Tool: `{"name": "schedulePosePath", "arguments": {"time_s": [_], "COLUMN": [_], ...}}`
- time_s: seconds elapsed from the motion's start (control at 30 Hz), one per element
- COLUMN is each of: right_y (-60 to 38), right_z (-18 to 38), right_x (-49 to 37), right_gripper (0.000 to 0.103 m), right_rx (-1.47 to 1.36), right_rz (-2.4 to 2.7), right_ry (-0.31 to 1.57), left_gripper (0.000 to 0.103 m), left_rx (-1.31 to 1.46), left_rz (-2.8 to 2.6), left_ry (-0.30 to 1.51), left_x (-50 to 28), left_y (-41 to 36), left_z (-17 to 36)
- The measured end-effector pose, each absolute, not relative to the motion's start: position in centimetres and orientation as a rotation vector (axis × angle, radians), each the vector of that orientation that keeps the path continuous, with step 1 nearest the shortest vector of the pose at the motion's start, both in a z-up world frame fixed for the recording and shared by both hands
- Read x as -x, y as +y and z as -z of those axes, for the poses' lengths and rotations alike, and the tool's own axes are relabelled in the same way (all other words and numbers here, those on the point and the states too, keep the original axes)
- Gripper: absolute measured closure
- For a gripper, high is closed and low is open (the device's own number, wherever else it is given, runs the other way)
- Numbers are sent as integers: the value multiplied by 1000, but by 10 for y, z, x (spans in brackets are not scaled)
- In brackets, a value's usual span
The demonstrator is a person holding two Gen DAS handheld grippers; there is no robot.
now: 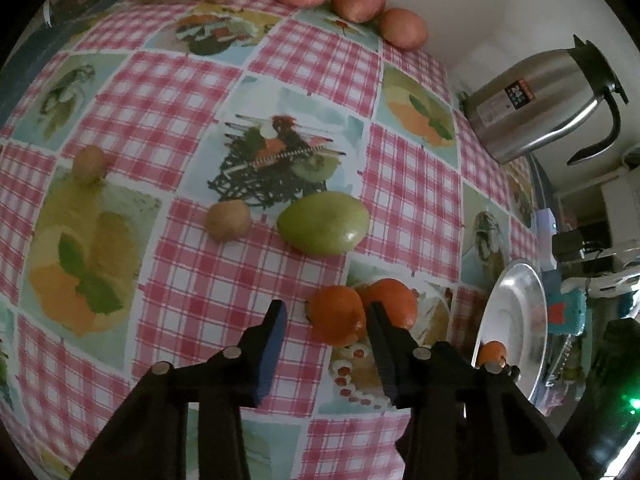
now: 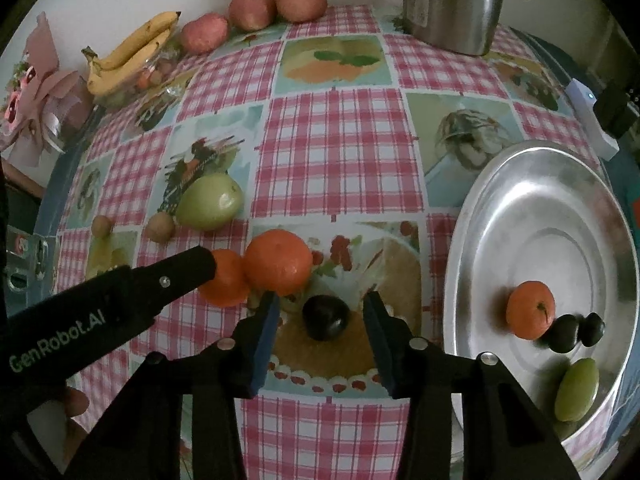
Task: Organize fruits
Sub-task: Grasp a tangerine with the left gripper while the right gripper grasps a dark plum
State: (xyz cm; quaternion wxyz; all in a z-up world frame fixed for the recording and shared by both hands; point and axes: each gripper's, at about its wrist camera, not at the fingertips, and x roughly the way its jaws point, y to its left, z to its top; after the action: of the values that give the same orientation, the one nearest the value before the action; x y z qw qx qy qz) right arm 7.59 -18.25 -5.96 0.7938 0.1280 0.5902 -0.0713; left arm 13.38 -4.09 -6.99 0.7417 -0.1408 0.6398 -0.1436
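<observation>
My left gripper (image 1: pixel 327 314) stands open around an orange (image 1: pixel 338 316) on the checked tablecloth. Its right finger touches the fruit and a small gap shows at the left pad. A second orange (image 1: pixel 394 304) sits just behind that finger. In the right wrist view my right gripper (image 2: pixel 322 306) is open over a dark plum (image 2: pixel 325 317), with a gap on each side. The same two oranges (image 2: pixel 278 262) lie just beyond it, with a left gripper finger (image 2: pixel 176 276) against the nearer one. The metal plate (image 2: pixel 540 200) at right holds an orange (image 2: pixel 530 310), two dark plums (image 2: pixel 564 332) and a green fruit (image 2: pixel 576 388).
A big green fruit (image 1: pixel 324 222) and two small brown fruits (image 1: pixel 228 219) lie mid-table. Three red apples (image 2: pixel 252 8) and bananas (image 2: pixel 128 52) line the far edge by the wall. A steel jug (image 2: pixel 452 4) stands at the back right. The table edge runs behind the plate.
</observation>
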Motion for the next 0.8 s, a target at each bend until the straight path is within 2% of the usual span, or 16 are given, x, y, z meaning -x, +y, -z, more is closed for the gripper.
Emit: {"name": "schedulePosePath", "arguments": {"time_s": [0.23, 0.33, 0.6, 0.8], "right_y": [-180, -180, -183, -186], "right_z": [77, 78, 77, 73], "right_x": [-80, -80, -80, -76], "right_gripper": [59, 62, 75, 77], "right_rx": [-266, -261, -289, -303], "right_rz": [148, 152, 155, 155], "right_ry": [1327, 1328, 1317, 1303], "left_gripper": [67, 71, 72, 72], "left_rx": [339, 343, 360, 370], "left_rz": [332, 339, 336, 322], "left_ry": [1429, 1428, 1434, 1427], "left_x": [-134, -133, -133, -133], "left_y": [-46, -46, -44, -42], "left_z": [78, 77, 77, 74]}}
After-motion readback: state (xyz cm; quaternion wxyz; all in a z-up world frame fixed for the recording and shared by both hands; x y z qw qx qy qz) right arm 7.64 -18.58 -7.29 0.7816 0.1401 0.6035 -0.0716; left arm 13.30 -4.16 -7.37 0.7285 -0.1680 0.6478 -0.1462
